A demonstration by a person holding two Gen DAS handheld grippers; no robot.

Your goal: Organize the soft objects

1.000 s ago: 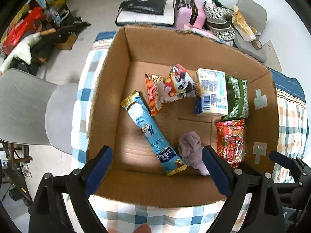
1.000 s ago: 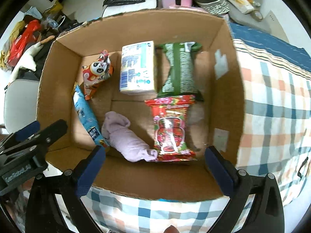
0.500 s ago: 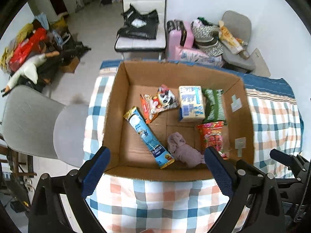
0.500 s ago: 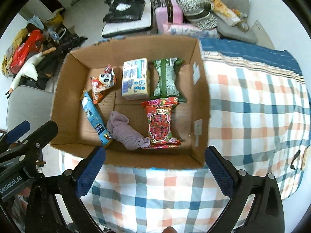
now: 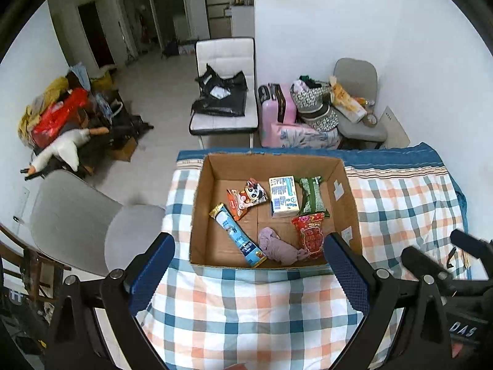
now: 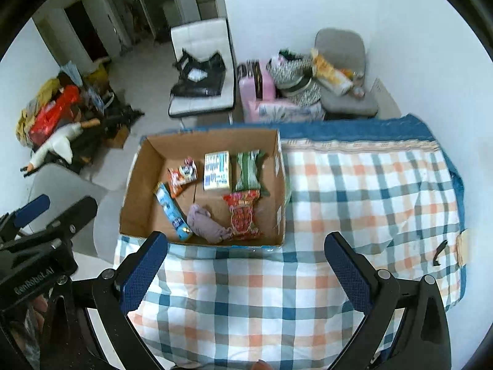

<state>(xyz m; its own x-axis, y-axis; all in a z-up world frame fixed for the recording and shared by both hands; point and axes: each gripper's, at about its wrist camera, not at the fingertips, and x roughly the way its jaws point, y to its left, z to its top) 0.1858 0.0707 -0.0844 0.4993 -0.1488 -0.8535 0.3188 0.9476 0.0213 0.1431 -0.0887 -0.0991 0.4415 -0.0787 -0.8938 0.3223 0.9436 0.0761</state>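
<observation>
Since both my left gripper (image 5: 249, 273) and right gripper (image 6: 246, 265) hang spread and empty above the checked cloth (image 5: 246, 314), I'd pinch the limp, light, probably sock-like mauve bundle (image 5: 279, 248) mid-roll, low in the cardboard box (image 5: 197, 215).

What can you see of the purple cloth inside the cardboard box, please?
The purple cloth is a soft, crumpled, mauve bundle, lying loosely rolled on the floor of the cardboard box near its front wall. It lies between the blue tube packet and the red snack bag, apparently touching both. No gripper holds it.
</observation>
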